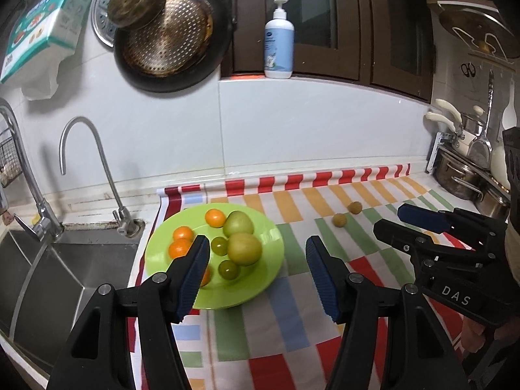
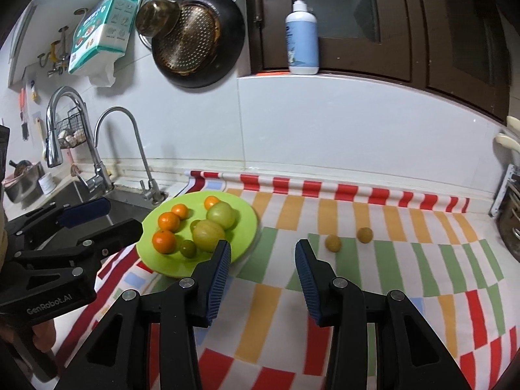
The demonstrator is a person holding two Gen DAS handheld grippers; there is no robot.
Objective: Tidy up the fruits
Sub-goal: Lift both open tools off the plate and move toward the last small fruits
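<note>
A lime-green plate [image 1: 260, 279] [image 2: 242, 216] sits on the striped cloth near the sink. It holds several small oranges [image 1: 215, 218] [image 2: 168, 221], two large green fruits [image 1: 244, 249] [image 2: 208, 235] and two small green ones [image 1: 228, 269] [image 2: 188, 248]. Two small yellow-brown fruits [image 1: 339, 220] [image 1: 354, 208] [image 2: 333, 243] [image 2: 364, 235] lie on the cloth to the right of the plate. My left gripper [image 1: 256, 261] [image 2: 122, 217] is open and empty, just above the plate's near right side. My right gripper [image 2: 263, 266] [image 1: 388, 219] is open and empty, right of the plate.
A steel sink [image 1: 48, 279] with two taps [image 1: 81, 149] lies left of the plate. Pots and utensils [image 1: 468, 169] stand at the right end of the counter. Pans [image 1: 169, 39] hang on the wall; a pump bottle [image 1: 279, 42] stands on the ledge.
</note>
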